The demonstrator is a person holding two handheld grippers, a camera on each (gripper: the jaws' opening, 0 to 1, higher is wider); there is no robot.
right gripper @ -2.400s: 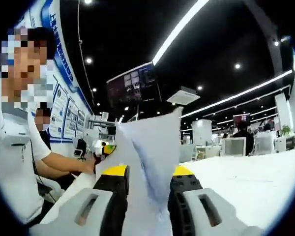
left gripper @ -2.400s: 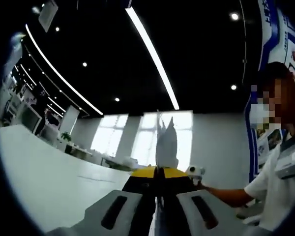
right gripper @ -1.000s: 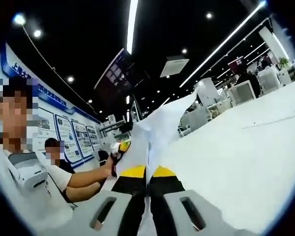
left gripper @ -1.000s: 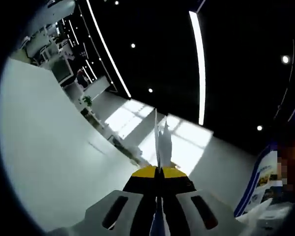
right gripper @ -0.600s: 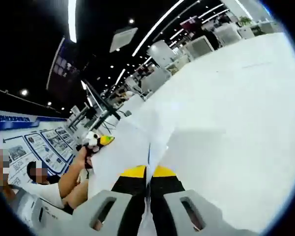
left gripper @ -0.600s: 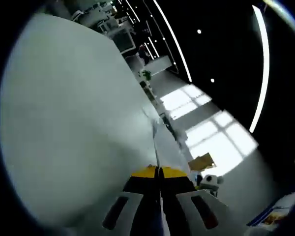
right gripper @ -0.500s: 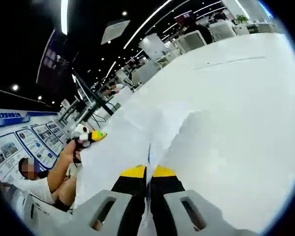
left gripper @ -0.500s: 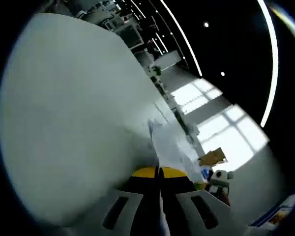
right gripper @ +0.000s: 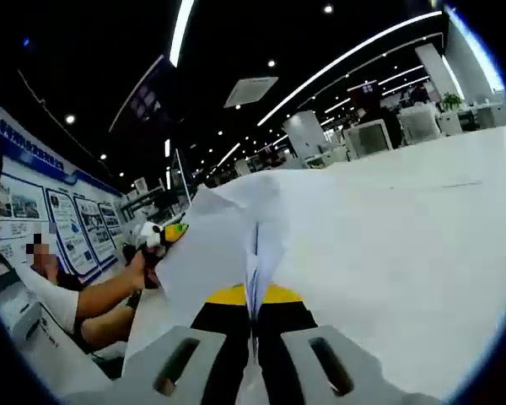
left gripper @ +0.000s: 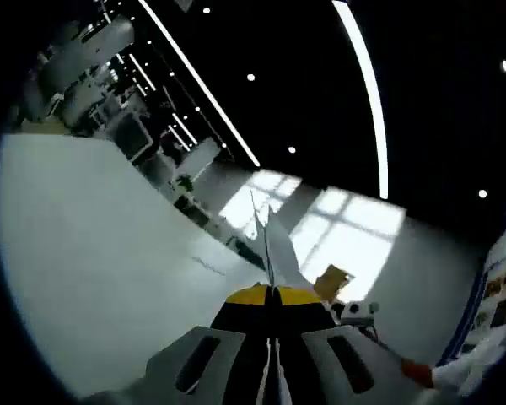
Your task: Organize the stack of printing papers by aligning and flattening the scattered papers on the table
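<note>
My left gripper [left gripper: 271,294] is shut on the white paper stack [left gripper: 274,249], seen edge-on as a thin blade rising between the yellow-tipped jaws, lifted above the white table [left gripper: 93,253]. My right gripper [right gripper: 253,297] is shut on the same papers [right gripper: 228,236], whose sheets fan out to the left and upward over the table [right gripper: 405,236]. The left gripper [right gripper: 164,234] also shows at the far left end of the papers in the right gripper view, held by a hand [right gripper: 143,266].
A person's sleeve and arm [right gripper: 76,304] reach in at the left. A sleeve [left gripper: 468,367] shows at the lower right. Desks, monitors and chairs [right gripper: 379,131] stand beyond the table's far edge. Ceiling light strips run overhead.
Both grippers have tilted back up, raising the papers off the table after dipping them down towards it half a second ago. Both have stayed shut on the stack throughout.
</note>
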